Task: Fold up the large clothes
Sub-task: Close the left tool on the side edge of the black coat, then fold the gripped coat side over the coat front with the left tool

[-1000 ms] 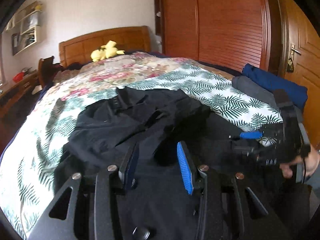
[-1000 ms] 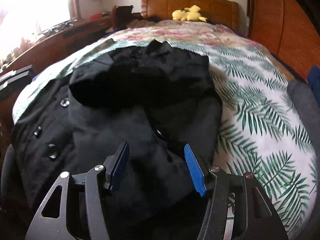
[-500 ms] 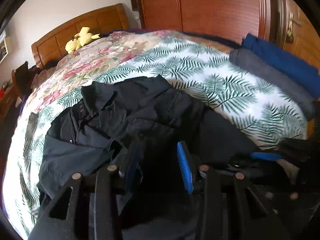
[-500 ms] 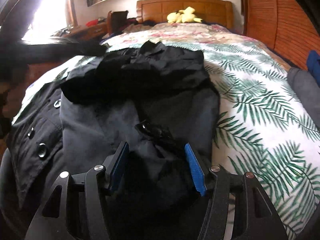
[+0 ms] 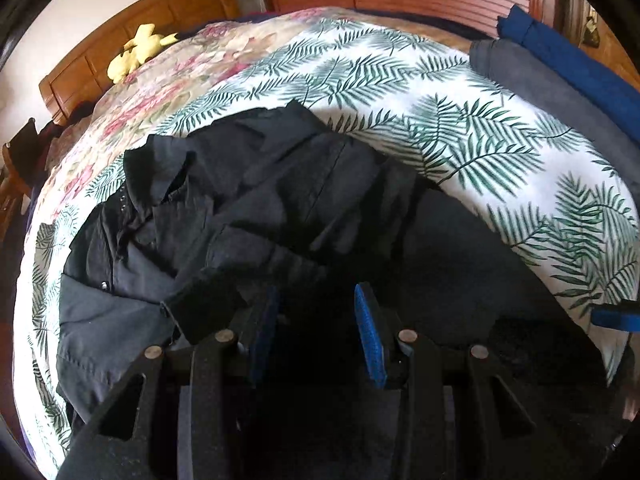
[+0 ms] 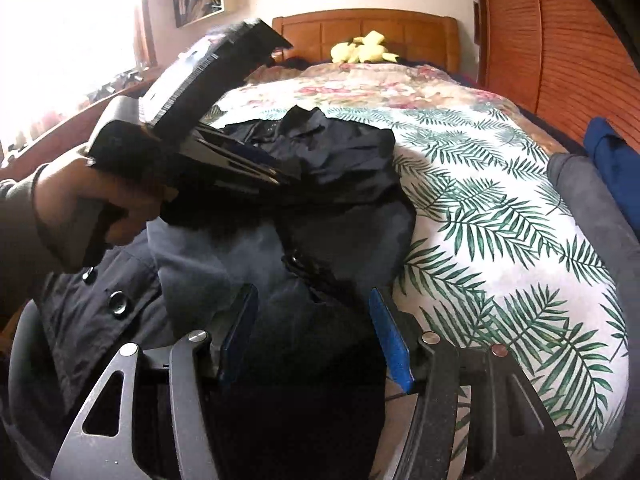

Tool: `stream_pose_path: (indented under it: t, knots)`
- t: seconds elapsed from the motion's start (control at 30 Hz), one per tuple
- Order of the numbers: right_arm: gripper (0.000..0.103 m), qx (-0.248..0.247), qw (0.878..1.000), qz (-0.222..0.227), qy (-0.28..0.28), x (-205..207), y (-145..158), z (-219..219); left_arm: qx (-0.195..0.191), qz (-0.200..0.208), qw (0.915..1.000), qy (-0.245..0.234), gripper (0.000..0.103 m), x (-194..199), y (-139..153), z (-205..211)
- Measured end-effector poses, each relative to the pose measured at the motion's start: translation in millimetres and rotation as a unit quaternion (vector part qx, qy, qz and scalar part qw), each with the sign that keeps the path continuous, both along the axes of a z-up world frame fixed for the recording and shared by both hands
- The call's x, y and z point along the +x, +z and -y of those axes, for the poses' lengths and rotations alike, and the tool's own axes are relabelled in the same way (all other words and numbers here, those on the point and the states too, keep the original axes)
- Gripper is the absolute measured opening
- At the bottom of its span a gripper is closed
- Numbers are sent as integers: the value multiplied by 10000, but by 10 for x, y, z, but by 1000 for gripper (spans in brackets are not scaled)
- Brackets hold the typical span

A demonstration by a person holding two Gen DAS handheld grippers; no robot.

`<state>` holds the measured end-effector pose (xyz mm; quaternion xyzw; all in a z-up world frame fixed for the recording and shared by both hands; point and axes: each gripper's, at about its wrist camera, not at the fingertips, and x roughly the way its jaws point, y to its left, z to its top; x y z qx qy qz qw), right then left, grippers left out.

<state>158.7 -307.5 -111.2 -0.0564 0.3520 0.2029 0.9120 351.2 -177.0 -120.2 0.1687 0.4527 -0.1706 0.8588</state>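
Garment: the black shirt (image 5: 248, 216) lies crumpled on the bed cover (image 5: 460, 120), near its 6 o'clock edge.
Progress: I judge it early; no neat fold shows, sleeves and body are bunched.
Left gripper (image 5: 316, 320): jaws apart, holding nothing.
Right gripper (image 6: 316, 328): jaws apart above the fabric, nothing held.
Writing: no readable label or brand.

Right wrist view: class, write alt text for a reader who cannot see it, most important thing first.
A rumpled black shirt lies on a bed with a palm-leaf bedspread, between the open blue-padded fingers of the right gripper. At left, a hand holds the left gripper over the shirt. A yellow plush toy sits by the wooden headboard.
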Motion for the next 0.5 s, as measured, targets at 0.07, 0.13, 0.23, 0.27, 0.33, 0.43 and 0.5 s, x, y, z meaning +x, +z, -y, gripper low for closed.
stream_pose_path:
  t: [0.07, 0.13, 0.23, 0.27, 0.33, 0.43, 0.5]
  knots:
    - [59, -30, 10000, 8, -9, -13, -2, -4, 148, 146, 9998, -41, 20, -19, -11, 14]
    - [59, -36, 10000, -3, 2, -21, -14, -13, 311, 290, 9991, -28, 5, -40, -8, -1]
    - [59, -45, 10000, -30, 0, -44, -28, -12, 211, 494, 9985, 56, 1, -100, 107, -130]
    - [59, -36, 10000, -47, -3, -47, -28, -10, 155, 637, 9978, 134, 1, -149, 185, -206]
    - [59, -19, 10000, -61, -10, -60, -22, -2, -31, 873, 9959, 234, 1, -265, 357, -370]
    - [59, -43, 10000, -31, -10, -93, 14, -19, -251, 1309, 9901, 429, 1, -527, 636, -658]
    - [59, -46, 10000, -10, -18, -108, 35, -38, -383, 1593, 9850, 546, 1, -750, 806, -880]
